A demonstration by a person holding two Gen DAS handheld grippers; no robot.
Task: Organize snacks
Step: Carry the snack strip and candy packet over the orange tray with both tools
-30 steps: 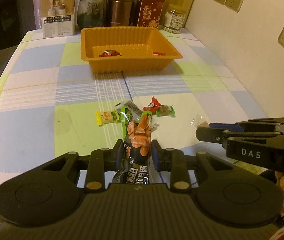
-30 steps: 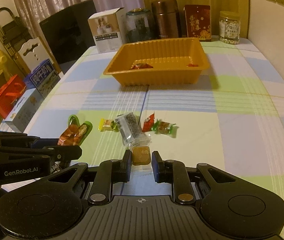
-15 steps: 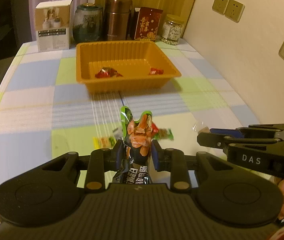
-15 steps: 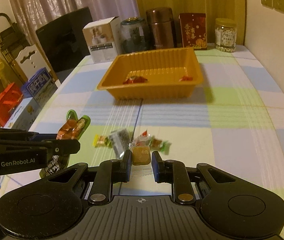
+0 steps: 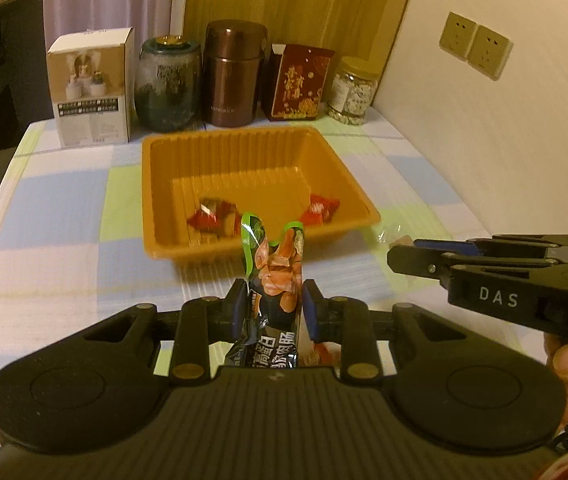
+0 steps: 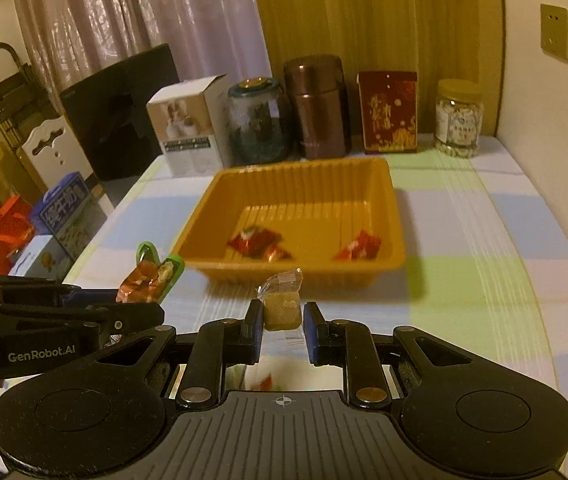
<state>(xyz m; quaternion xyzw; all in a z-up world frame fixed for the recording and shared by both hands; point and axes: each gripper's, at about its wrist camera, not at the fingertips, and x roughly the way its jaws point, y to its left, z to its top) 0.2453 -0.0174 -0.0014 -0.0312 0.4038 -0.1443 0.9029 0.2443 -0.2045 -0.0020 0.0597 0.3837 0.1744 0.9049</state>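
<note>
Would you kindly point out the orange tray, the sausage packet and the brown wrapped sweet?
orange tray (image 5: pixel 258 146): left wrist view, on its ribbed far wall.
sausage packet (image 5: pixel 278 268): left wrist view, on the printed front above the tool's fingers.
brown wrapped sweet (image 6: pixel 282 312): right wrist view, on the brown block itself.

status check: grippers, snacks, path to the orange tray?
Left gripper shut on sausage snack pack; right gripper shut on clear-wrapped brown candy. Orange tray ahead, two red wrapped candies inside. Nothing visible in the way.
</note>
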